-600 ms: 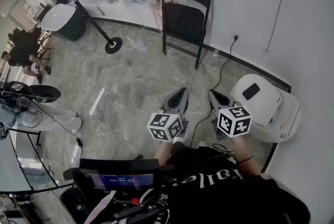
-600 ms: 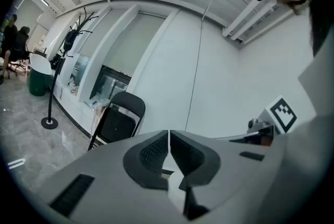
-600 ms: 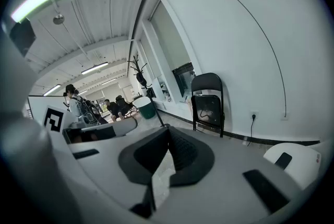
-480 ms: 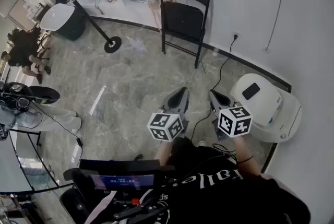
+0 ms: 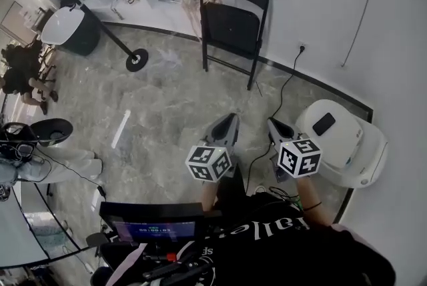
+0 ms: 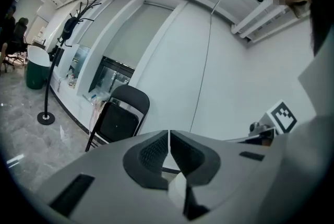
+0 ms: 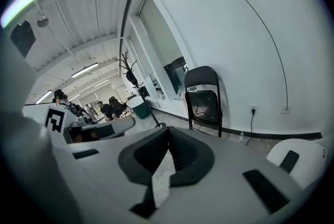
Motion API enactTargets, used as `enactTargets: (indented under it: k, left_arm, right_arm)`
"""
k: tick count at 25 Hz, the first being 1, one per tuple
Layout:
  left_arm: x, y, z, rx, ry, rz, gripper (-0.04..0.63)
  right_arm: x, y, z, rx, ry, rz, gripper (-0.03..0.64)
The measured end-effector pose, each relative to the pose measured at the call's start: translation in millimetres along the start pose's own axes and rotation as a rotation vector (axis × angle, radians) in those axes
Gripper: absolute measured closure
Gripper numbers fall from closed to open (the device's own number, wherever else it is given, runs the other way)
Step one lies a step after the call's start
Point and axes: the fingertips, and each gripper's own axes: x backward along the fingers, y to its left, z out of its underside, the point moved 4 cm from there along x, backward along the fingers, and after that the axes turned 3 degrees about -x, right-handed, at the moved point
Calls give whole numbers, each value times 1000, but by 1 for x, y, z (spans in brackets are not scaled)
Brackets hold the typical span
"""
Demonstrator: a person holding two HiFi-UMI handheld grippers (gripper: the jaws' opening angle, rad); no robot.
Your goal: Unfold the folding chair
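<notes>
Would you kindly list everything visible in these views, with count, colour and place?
folding chair: one, black, folded, against the white wall
coat stand: one, black, round base on the floor left of the chair
bin: one, dark green with a white top, beside the stand
round appliance: one, white with a black panel, on the floor at right
cable: one, black, running down from the wall socket
seated people: at least two, dark clothes, far left
screen: one, black, bottom edge
left gripper: grey, shut, empty
right gripper: grey, shut, empty
</notes>
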Motion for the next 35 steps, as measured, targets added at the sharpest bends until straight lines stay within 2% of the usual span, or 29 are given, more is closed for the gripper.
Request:
enactTargets:
  k: [11,15,21,26,35]
  left_arm:
    - [-79,130,-76,-27,59,104,581]
    - [-102,163,-104,-6,43,124,581]
    - [-149,188,-114,9,61,134,580]
    - [-199,202,-117,13,69,112,580]
    - [-316,225,-140,64,43,-18,581]
  right_arm:
    - [-143,18,-87,-35,-57,63,601]
    - [-176,22,-114,-12,-60,97,601]
    - [-211,-5,-149,19,-56,125,601]
    - [-248,-46,-179,12,-52,101,601]
    - [-323,-128,-254,66,25,-16,601]
